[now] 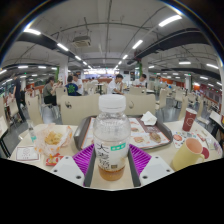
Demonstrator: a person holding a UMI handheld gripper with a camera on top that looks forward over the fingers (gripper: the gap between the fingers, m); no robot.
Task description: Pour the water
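Bottle [112,138]: clear, white cap, amber liquid low inside, upright. Gripper [112,160]: jaws closed on bottle's sides. Cup [186,154]: right of bottle, on table [60,172].

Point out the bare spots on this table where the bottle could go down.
The gripper is shut on the bottle. Bare table shows just left of the fingers, before the left tray, and in the strip right of them, before the cup. Beyond the bottle it is crowded: the middle tray holds food scraps.
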